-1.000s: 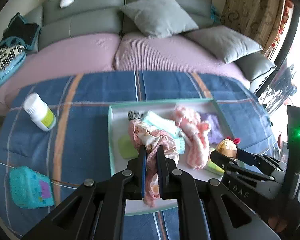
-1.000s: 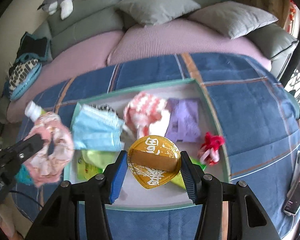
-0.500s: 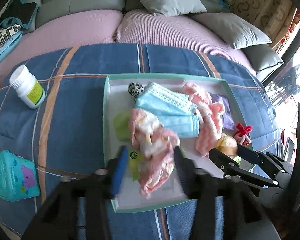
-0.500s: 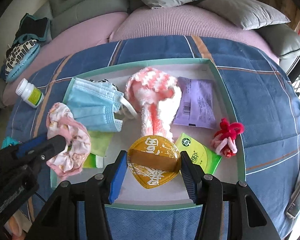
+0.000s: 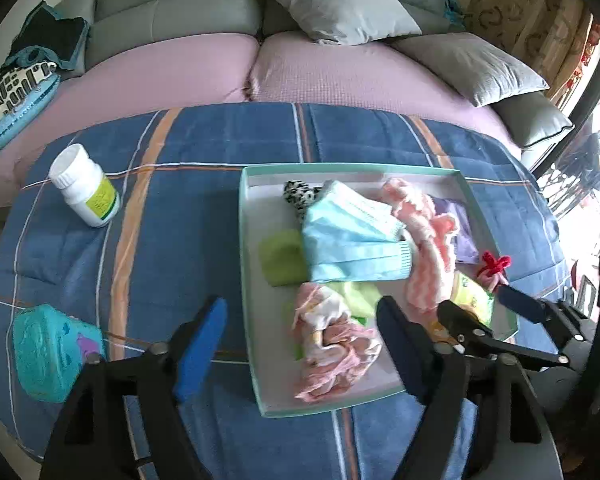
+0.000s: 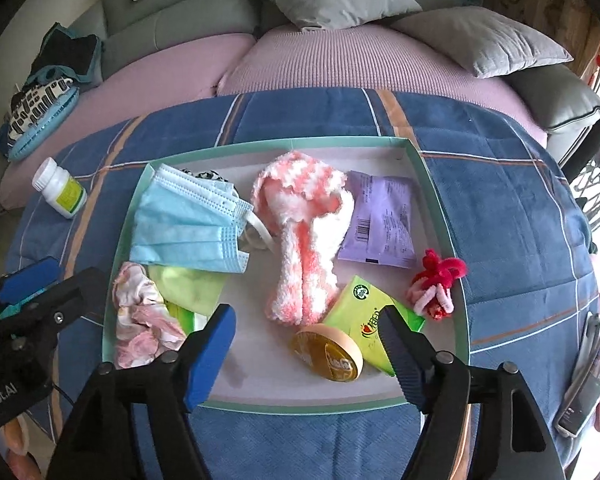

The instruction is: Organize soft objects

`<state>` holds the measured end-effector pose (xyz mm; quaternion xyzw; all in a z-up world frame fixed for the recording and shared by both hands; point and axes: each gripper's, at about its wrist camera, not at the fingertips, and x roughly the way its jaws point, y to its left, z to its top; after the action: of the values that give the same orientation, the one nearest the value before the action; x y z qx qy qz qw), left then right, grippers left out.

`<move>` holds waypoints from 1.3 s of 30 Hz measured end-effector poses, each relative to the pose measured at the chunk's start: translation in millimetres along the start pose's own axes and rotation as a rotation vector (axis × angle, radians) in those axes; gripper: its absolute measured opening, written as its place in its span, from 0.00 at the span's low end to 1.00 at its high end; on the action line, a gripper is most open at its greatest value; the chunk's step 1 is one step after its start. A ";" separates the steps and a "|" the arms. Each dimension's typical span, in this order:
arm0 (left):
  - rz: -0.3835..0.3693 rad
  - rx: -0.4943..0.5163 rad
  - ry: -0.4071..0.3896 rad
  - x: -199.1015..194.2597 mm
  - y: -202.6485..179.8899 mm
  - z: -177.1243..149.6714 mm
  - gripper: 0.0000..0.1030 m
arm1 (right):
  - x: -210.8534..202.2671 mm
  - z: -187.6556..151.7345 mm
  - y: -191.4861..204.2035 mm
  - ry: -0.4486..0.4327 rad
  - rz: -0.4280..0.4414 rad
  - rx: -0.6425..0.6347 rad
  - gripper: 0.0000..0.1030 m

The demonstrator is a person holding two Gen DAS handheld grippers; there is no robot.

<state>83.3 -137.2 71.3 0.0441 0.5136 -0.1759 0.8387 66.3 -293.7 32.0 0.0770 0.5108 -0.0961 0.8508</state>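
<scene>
Both grippers stand released over the tray [image 6: 436, 184] on the blue plaid cloth; earlier frames are given, and each set of jaws has just been opening.

1. Left gripper [image 5: 300, 332]: the pink scrunchie [image 5: 332, 344] lies between its fingers in the tray's near-left corner, untouched by either pad.
2. Right gripper [image 6: 306, 344]: fingers wide, nothing gripped. The gold round tin [image 6: 328, 350] lies tilted on the tray floor between them, touching the green packet [image 6: 364, 312].

Handling judgement: the scrunchie looks light, limp and compressible, not fragile. Pinch across 1 bunched fold of the ring. The fuzzy pink-and-white sock [image 6: 304, 240] and blue face mask [image 6: 188, 228] should behave alike. The tin is rigid and smooth; grip across its rim.
</scene>
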 end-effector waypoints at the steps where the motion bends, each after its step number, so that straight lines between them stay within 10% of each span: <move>1: 0.013 0.000 -0.003 -0.5 1.8 -1.6 0.84 | -0.5 -0.7 0.1 -0.001 -0.006 0.001 0.88; 3: 0.033 -0.004 -0.013 -2.1 4.9 -4.0 0.90 | -3.3 -2.9 -0.3 -0.013 -0.012 0.007 1.00; 39: 0.192 -0.076 -0.035 -35.7 62.2 -91.2 0.92 | -45.0 -65.5 32.4 -0.001 -0.021 -0.035 1.00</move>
<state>12.6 -47.0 53.2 0.0581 0.4985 -0.0759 0.8616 -2.5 -243.4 42.3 0.0570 0.5129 -0.0960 0.8512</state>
